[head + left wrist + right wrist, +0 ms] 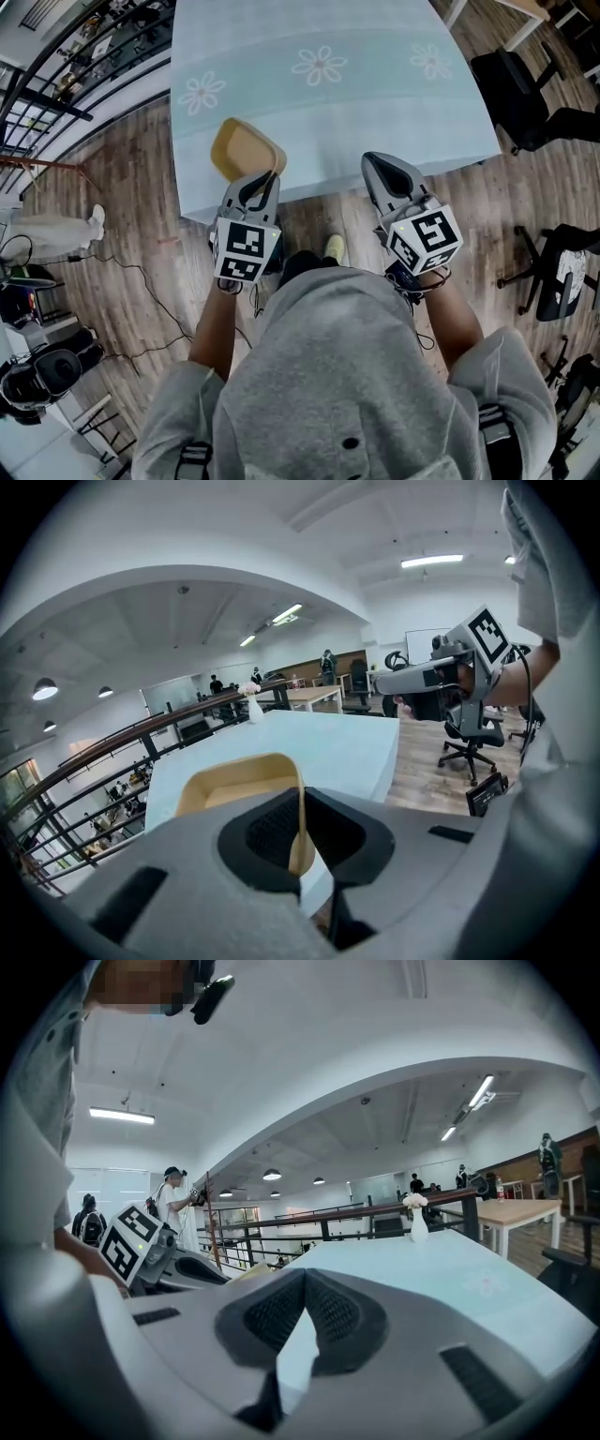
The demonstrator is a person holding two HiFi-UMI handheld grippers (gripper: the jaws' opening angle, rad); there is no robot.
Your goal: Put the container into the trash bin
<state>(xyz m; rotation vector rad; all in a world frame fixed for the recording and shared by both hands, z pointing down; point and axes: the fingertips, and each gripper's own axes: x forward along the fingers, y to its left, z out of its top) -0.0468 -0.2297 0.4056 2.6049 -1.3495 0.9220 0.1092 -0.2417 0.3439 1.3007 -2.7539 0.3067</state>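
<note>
At the table's [375, 103] near edge: left tool [266, 180] pinching a tan container [246, 150].
The left tool grips the container's side wall by the table's near-left corner. The right tool [379, 169], jaws pressed together and empty, is further along that edge.

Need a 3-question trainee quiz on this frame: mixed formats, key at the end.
1. Multiple choice: what is the left gripper clamped on? A) a spoon B) the wall of the tan container C) nothing
2. True or false: the right gripper also grips the container.
3. Fill in: the light blue tablecloth is printed with ___.
Key: 1 B; 2 false, its jaws are together with nothing between them; 3 flowers.
</note>
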